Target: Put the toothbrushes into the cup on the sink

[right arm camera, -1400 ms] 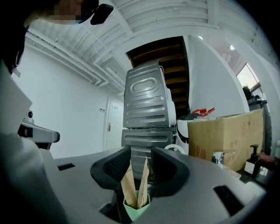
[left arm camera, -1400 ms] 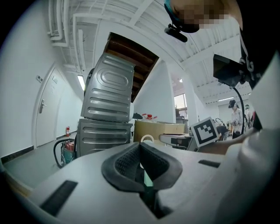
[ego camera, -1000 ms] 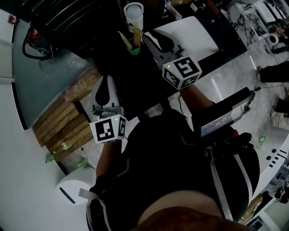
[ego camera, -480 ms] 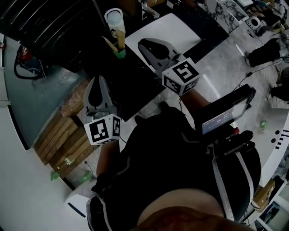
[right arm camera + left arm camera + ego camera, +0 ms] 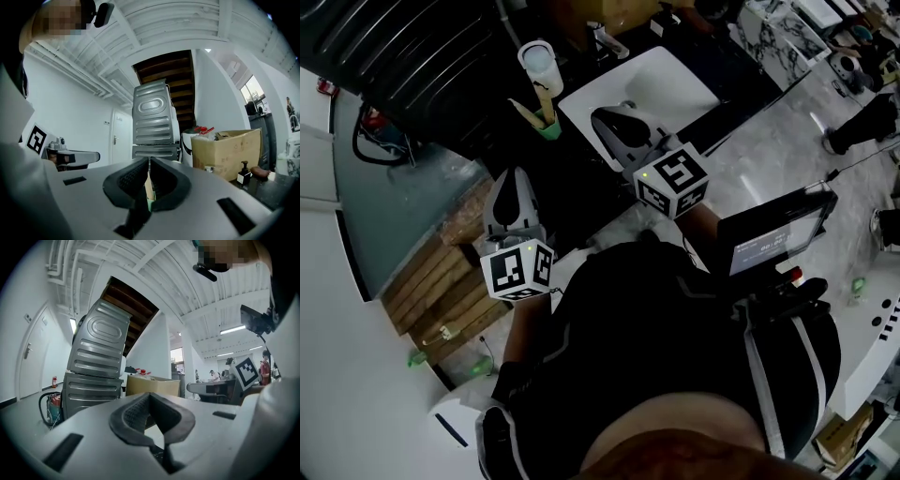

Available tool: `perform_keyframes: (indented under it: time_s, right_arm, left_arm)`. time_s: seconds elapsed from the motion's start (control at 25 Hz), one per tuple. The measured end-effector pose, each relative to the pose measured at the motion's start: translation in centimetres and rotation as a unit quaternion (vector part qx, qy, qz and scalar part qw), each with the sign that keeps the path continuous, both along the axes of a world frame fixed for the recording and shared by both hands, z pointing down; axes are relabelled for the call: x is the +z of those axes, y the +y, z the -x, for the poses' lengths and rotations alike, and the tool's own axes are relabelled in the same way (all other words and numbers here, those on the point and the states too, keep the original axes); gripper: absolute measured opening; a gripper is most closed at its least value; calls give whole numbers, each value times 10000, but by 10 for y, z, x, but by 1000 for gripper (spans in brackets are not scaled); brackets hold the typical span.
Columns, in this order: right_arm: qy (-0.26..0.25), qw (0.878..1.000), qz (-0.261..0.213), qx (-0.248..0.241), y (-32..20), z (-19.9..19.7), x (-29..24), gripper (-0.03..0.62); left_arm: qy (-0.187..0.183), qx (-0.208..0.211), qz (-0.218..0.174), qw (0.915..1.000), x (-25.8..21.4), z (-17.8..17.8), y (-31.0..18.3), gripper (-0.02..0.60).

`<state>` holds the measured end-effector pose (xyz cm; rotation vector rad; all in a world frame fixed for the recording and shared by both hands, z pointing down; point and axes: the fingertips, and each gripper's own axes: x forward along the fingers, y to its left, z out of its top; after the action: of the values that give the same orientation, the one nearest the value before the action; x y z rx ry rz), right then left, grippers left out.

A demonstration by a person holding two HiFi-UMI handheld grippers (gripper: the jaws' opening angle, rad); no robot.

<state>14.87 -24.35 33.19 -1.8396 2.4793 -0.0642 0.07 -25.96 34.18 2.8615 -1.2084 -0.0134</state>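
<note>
Toothbrushes (image 5: 532,111) are seen standing in the green cup (image 5: 549,129) just left of the sink (image 5: 675,75), which is judged why the left tool (image 5: 514,178) is closed empty and the right tool (image 5: 602,117), nearer the cup, has just been closing on nothing.

The head view is dim and underexposed; the gripper views are bright under ceiling lamps (image 5: 233,329), bent toward black corners.
</note>
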Motion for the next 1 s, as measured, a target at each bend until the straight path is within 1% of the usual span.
perform_keyframes:
  time_s: [0.16,0.32,0.68,0.88,1.0]
  right_arm:
    - [32,9999,56,-95,9,-11,1,25]
    - [38,9999,72,-133,14,-17,4,23]
    - [-49,9998,53,-210,12,-22,11,23]
    - [-55,9998,30,-194,13,-25,5,23]
    - [-61,9997,22,-236,11,-28,4,23]
  left_arm:
    - [-33,-115,84,9999,3,-14,4,5]
    - [-12,-194,100,9998,3,-19,9,5]
    - [-21,-357,69,9993,6,-21,9,5]
    - [-1,-363,23,9993,0,-25,11,5]
    - [-64,-367,-57,9993,-3,-30,11,5]
